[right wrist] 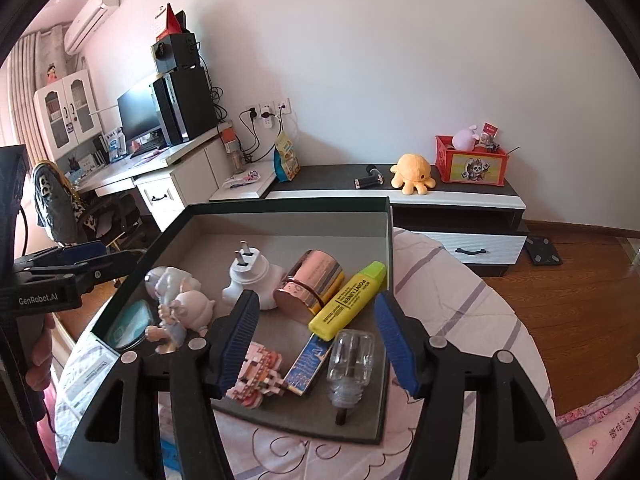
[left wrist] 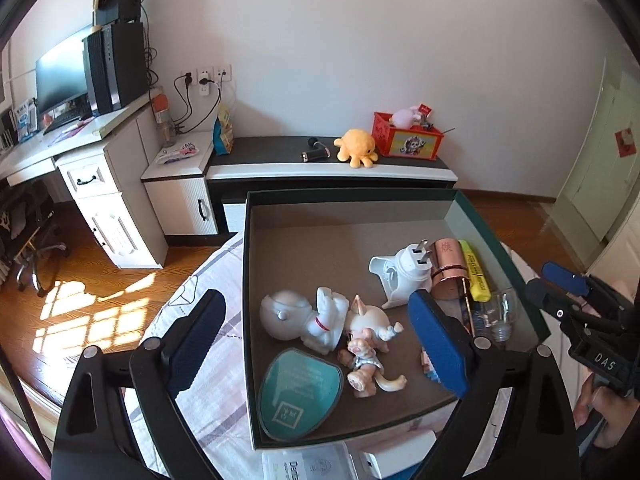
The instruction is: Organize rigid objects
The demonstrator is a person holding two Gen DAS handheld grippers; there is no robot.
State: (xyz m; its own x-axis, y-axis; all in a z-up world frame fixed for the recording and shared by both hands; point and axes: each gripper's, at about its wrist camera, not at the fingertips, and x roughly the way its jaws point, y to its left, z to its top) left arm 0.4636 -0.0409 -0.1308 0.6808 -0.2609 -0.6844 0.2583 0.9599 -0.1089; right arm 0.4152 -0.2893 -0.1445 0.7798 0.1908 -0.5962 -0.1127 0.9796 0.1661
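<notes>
both tools (left wrist: 320, 344) (right wrist: 316, 344) open-jawed over box (left wrist: 344, 200)

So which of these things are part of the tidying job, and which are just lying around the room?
Job:
dark shallow cardboard box
yellow highlighter pen
rose-gold metal cylinder
white wall plug adapter
clear-handled screwdriver
white astronaut figure
teal oval case

Lying about:
orange plush octopus
red toy crate
black computer monitor
</notes>
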